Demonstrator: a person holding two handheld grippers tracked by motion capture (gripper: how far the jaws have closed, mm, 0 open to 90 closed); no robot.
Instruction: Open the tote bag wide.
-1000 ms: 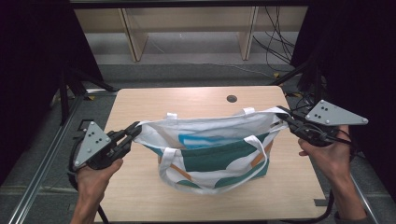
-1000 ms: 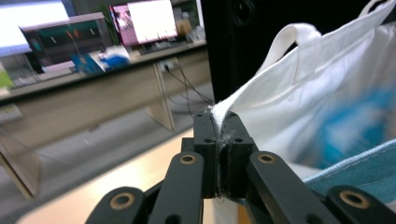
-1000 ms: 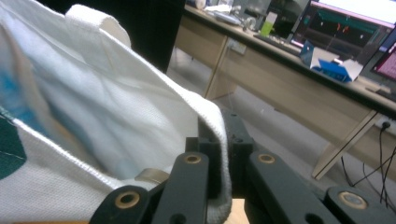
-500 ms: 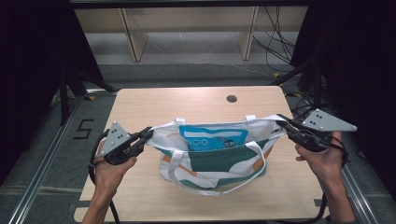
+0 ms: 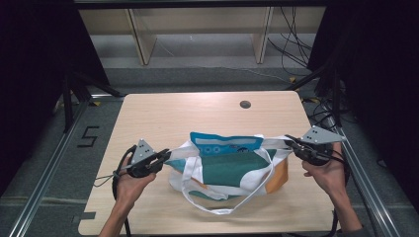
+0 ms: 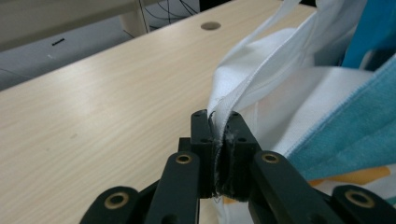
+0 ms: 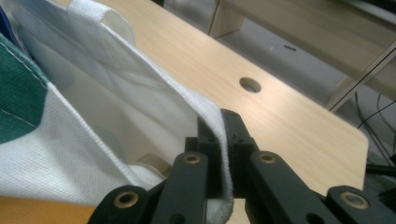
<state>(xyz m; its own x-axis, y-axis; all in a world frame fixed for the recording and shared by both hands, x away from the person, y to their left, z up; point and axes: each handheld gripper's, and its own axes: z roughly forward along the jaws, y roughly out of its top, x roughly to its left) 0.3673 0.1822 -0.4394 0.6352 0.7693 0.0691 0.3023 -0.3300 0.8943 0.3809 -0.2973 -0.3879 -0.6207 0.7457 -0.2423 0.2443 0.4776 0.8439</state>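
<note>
Jaws of both the left gripper point(image 5: 165, 157) and right gripper point(image 5: 289, 140) pinch the tote bag's point(image 5: 232, 165) white rim; its print is unreadable.

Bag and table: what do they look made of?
Bag: soft woven cloth, likely canvas or cotton, matte; the weave and frayed threads show at its rim, and it sags in folds. Table: pale wood-grain top, probably laminate, smooth with a slight sheen.

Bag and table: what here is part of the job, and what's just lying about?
In the job:
- bag
- left gripper, shut on the bag's left edge
- right gripper, shut on its right edge

Just around:
- table, with its hole
- shelf behind
- cables on the floor
</note>
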